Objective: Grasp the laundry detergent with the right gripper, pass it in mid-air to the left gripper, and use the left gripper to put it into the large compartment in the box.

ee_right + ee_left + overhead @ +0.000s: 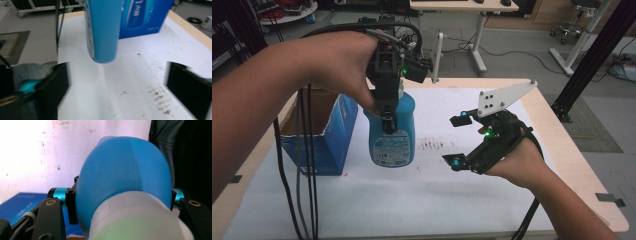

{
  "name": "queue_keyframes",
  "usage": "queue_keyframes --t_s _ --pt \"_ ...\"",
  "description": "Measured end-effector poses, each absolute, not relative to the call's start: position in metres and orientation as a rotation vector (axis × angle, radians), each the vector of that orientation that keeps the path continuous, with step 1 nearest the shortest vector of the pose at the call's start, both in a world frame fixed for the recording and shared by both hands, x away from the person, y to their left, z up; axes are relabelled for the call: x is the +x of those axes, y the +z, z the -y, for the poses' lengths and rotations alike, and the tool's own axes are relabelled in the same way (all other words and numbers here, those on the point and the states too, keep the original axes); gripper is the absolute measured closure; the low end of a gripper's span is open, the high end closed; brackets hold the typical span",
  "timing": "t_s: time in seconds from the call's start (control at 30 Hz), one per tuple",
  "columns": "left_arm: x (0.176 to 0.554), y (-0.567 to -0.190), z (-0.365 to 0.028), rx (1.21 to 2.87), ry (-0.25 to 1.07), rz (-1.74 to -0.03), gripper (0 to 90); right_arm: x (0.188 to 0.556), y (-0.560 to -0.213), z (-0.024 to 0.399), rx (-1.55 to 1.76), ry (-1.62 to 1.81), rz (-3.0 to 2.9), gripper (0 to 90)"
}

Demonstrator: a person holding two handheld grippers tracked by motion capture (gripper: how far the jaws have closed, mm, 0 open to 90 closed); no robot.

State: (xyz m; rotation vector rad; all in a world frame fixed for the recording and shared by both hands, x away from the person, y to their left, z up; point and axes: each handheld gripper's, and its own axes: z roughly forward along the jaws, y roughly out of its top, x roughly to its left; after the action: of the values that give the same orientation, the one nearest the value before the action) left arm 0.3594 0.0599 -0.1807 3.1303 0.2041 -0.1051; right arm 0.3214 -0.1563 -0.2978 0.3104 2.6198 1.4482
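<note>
Two hand-held grippers work above a white-covered table, one of them carrying a blue bottle. The left gripper points downward from the person's left hand, its jaws clamped on the bottle's upper body just below the pale cap; in the left gripper view the blue shoulder bulges out between the two black jaws, touching both. The right gripper view shows the bottle's rounded base hanging clear of the sheet, with a gap of white surface beneath it. To the far side of the held bottle from the right gripper stands an open blue box, close beside the bottle. The right gripper rests low in the person's right hand, its jaws spread wide and empty, aimed toward the bottle but apart from it. Between those open jaws and ahead of them, dark smudges mark the white sheet.
</note>
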Motion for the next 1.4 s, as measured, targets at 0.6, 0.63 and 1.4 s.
queue_keyframes --t_s 0.6,0.63,1.4 --pt "0.385 -0.108 -0.127 2.934 -0.101 -0.766 37.8 0.330 -0.272 0.185 0.225 0.933 -2.777 0.5" --pt "0.387 -0.104 -0.133 2.916 -0.089 -0.826 37.7 0.330 -0.270 0.187 0.232 0.910 -2.780 0.5" --pt "0.420 -0.115 -0.230 2.540 0.090 -1.811 37.7 0.332 -0.281 0.188 0.247 0.888 -2.785 0.6"
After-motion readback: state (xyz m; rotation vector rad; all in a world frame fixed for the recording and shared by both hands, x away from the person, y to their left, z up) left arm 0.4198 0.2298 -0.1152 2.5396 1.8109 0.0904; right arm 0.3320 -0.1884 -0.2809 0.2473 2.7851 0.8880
